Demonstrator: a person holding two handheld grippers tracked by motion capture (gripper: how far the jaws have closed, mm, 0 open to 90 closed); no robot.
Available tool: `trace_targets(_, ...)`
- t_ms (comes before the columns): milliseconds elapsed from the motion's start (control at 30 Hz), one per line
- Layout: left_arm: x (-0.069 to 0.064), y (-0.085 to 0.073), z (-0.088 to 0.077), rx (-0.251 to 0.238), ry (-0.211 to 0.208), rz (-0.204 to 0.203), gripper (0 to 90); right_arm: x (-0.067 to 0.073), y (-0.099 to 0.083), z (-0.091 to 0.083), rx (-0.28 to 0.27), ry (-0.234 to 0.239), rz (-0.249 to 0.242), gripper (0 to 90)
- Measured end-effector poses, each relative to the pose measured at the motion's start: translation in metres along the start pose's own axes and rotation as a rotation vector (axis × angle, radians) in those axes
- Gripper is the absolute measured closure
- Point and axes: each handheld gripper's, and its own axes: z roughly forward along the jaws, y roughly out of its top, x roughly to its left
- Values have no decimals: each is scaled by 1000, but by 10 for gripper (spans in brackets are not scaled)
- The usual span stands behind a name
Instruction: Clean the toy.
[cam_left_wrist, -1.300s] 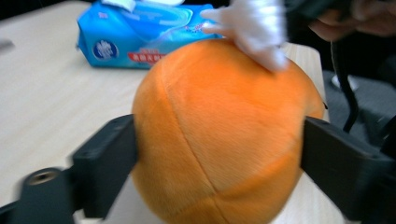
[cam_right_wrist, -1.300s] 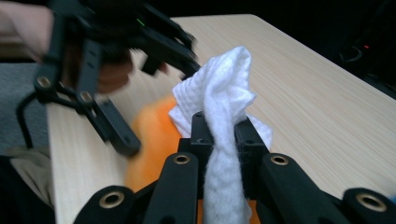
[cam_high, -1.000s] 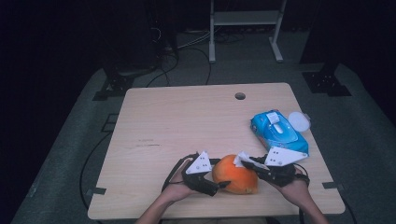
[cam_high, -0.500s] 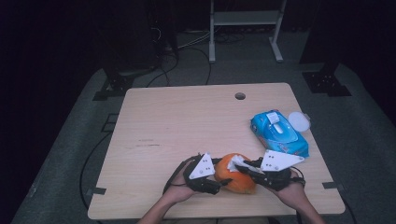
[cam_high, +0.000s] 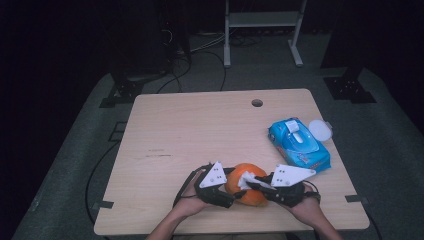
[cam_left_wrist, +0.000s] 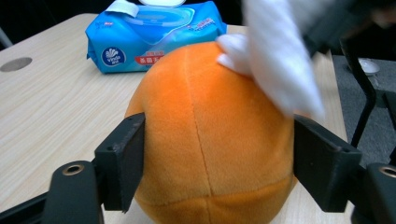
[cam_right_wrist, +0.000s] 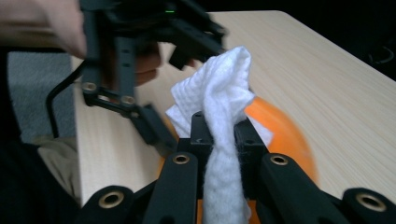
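Plush orange sits at the near edge of the table, between the 2 grippers, and a white wipe is being rubbed over its top. The blue wipes pack lies well apart, toward the far right, with its round lid just beside it.

What could go wrong: the ball is soft and round, so a hard rub from the right side could roll or squeeze it out of the left grip. I judge that risk real, because the left jaws have just been opening after a brief squeeze, and any slack lets the plush turn under the wipe. The ball is also close to the table's near edge, so a slip toward the person could send it off. The wipe is bunched into a narrow twist; if it drags on the fabric it may pull through the right jaws, or only a small patch of the ball gets cleaned.

Left gripper: jaws about half open, 1 on each flank of the ball, touching the plush with the ball held between them.

Right gripper: jaws nearly closed, pinching the twisted wipe, whose free end fans out ahead and rests on the ball's upper side.
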Motion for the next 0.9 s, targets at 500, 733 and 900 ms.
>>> trace_targets(500,-18,2,5,8,-16,183,227,4,4,-1,-11,-24,-17,805)
trace_targets(733,-13,5,7,14,-36,39,102,-14,-10,-9,29,-106,28,807)
trace_targets(900,-10,5,6,6,-33,32,202,5,3,2,-8,-15,-2,806)
